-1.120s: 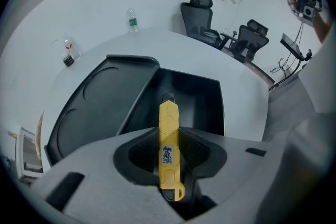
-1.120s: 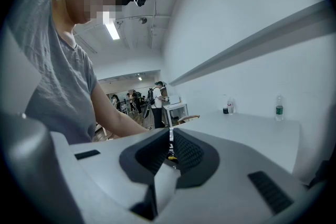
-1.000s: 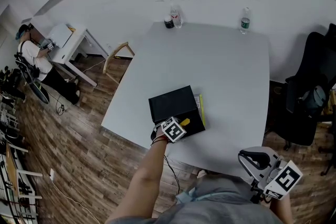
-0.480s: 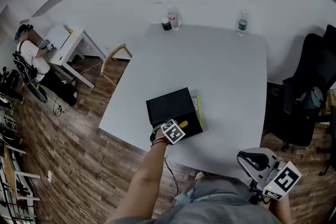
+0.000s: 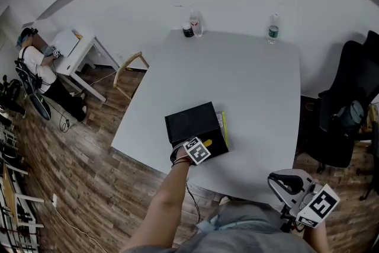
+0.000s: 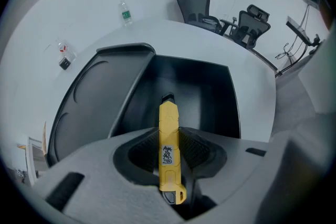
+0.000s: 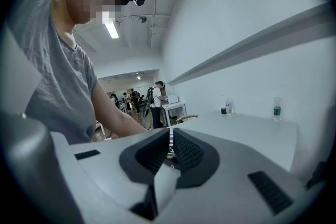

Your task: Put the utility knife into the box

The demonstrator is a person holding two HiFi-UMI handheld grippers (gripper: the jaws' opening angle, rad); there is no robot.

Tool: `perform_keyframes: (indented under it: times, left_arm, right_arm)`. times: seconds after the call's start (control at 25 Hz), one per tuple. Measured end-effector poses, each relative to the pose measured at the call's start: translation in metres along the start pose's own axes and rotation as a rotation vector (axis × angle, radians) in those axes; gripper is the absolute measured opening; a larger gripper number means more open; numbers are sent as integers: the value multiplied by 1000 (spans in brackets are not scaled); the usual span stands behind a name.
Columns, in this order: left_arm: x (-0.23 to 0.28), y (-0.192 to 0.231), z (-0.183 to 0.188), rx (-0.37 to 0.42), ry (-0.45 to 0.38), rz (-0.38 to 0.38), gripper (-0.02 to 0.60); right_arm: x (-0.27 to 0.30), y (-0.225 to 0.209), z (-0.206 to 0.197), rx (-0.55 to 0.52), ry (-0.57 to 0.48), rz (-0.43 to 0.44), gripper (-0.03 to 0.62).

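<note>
here, the yellow utility knife (image 6: 169, 152) stands clamped between the ribbed black pads of the left gripper (image 6: 169, 136), its dark tip leading and its butt end, with a small label on the body, towards the camera. the knife points into the open black box (image 6: 202, 94), above the dark inner compartment; whether the tip touches the bottom cannot be told. the lid of the box (image 6: 100, 97) lies folded open to the left in the left gripper view. in the head view the left forearm (image 5: 166, 198) reaches up from the lower edge, wrist bent, so that the gripper points steeply down over the near side of the box, marker cube uppermost.

the right gripper (image 7: 170, 150) is held low by the person's right side, off the near right corner of the white table (image 5: 249, 80), pointing almost level. its pads are drawn together to a thin slit, with nothing gripped between them.

the box sits near the table's front edge. at the far edge stand two clear bottles (image 5: 273, 28) (image 5: 196, 21) and a small dark container (image 5: 188, 30). a black office chair (image 5: 343, 121) stands just beside the table on the right.
</note>
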State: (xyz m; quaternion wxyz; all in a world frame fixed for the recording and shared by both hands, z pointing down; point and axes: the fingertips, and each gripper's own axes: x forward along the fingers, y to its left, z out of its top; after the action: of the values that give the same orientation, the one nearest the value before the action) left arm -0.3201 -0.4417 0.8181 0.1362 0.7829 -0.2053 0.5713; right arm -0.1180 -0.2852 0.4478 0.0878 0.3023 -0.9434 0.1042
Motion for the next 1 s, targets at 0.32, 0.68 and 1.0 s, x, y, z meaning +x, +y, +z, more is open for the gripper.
perform_keyframes:
  times: [0.32, 0.68, 1.0]
  left_arm:
    - [-1, 0, 2, 4, -15, -10, 124]
    - [-8, 5, -8, 12, -23, 23, 169]
    - [-28, 8, -8, -10, -76, 57, 168]
  right_arm:
    - [-1, -2, 1, 2, 3, -7, 34]
    - [4, -2, 0, -6, 3, -2, 34]
    - [6, 2, 5, -17, -14, 13, 34]
